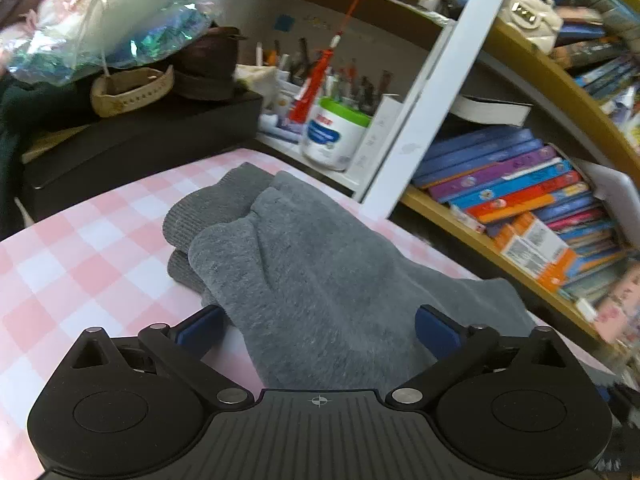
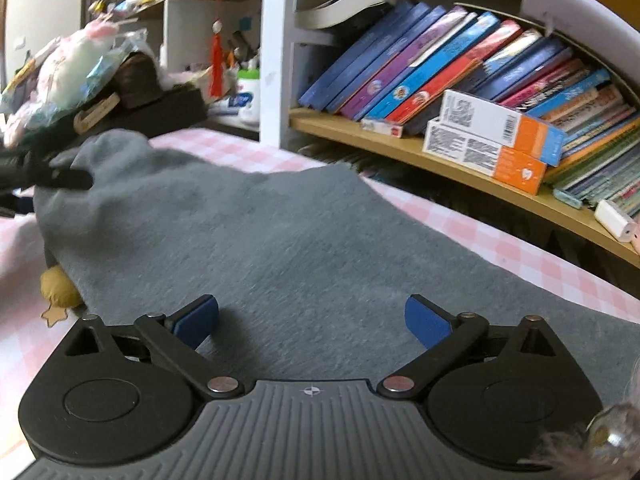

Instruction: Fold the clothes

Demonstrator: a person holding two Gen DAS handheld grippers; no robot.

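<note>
On the checked cloth (image 1: 80,248), grey garment (image 1: 320,280) spreads between both spread-fingered grippers.

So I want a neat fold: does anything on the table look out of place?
Yes. A yellow soft item pokes out from beneath the grey garment's left edge, so the cloth does not lie flat on the pink checked table there.

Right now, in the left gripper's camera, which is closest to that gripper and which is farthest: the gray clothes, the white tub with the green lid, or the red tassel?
1. Gray clothes, right between the left gripper fingers.
2. White tub, on the low shelf past the table edge.
3. Red tassel, hanging just behind the tub; nearly too close to call.
</note>
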